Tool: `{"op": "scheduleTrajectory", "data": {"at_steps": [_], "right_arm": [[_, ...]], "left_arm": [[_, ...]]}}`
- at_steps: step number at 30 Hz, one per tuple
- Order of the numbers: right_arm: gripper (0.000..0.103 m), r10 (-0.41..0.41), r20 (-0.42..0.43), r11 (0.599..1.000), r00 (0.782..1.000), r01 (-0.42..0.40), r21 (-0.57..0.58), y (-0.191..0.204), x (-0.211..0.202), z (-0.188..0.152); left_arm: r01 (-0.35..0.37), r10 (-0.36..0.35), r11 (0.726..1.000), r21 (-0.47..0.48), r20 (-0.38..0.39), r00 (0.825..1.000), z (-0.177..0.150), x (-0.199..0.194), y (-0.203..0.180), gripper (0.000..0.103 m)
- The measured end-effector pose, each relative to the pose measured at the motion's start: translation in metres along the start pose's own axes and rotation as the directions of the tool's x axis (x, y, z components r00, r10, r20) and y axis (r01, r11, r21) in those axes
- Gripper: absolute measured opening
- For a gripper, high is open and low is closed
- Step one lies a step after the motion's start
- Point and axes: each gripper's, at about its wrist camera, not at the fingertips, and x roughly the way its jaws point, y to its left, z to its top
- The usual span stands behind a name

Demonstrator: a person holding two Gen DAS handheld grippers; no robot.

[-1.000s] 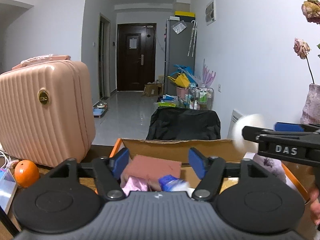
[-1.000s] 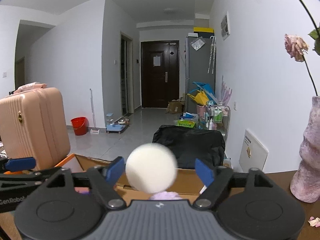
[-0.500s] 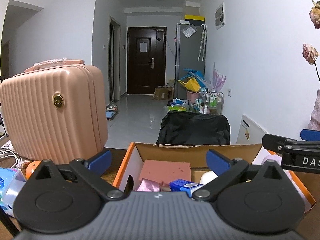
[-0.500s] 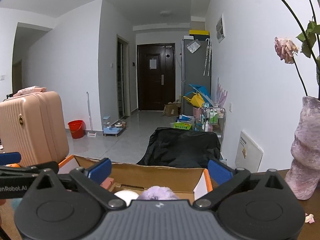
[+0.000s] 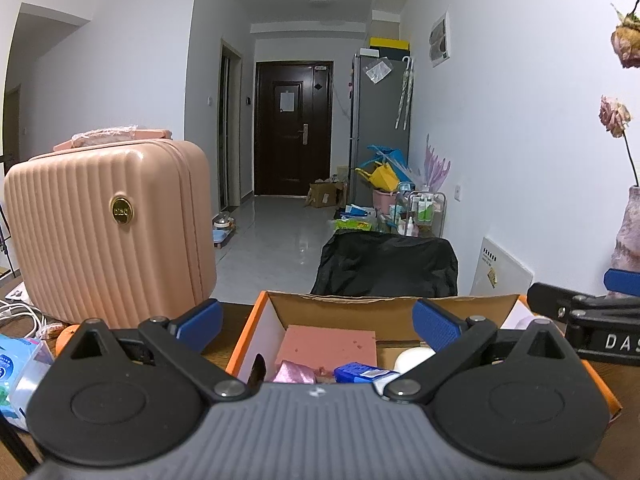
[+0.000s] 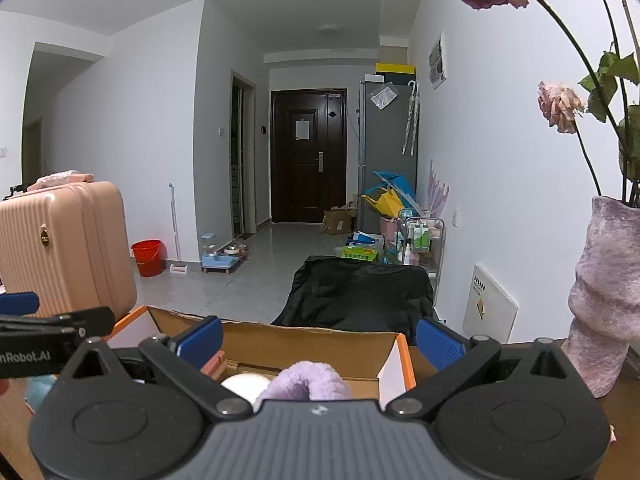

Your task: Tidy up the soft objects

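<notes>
Both the left gripper [image 5: 314,320] and right gripper [image 6: 318,336] hover with fingers spread wide, holding nothing. The cardboard box [image 5: 384,306] sits at twelve o'clock, collecting the white ball [image 6: 244,386] and purple plush [image 6: 306,380] for tidiness.

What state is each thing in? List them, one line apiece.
Left gripper: open, empty.
Right gripper: open, empty.
Cardboard box: open-topped, holding items.
White ball: lying in the box.
Pink sponge: lying in the box.
Purple plush: in the box.
Pink suitcase: upright, shut.
</notes>
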Motion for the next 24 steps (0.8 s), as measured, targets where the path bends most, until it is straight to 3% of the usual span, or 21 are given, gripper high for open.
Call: {"op": "scheduleTrajectory", "data": {"at_steps": [12,24], "right_arm": [[0.103,-0.016,0.032,1.0,0.999,0.016,0.002,-0.005,-0.049,-0.007],[0.103,-0.012,0.053,1.0,0.999,0.012,-0.001,-0.01,-0.129,-0.032]], "left_arm": [[0.019,-0.019,1.0,-0.003,0.065,0.998,-0.003,-0.052,0.0,0.103],[0.039,-0.041,0.999,0.023,0.082,0.996,-0.027,-0.119,0.006,0.103]]}}
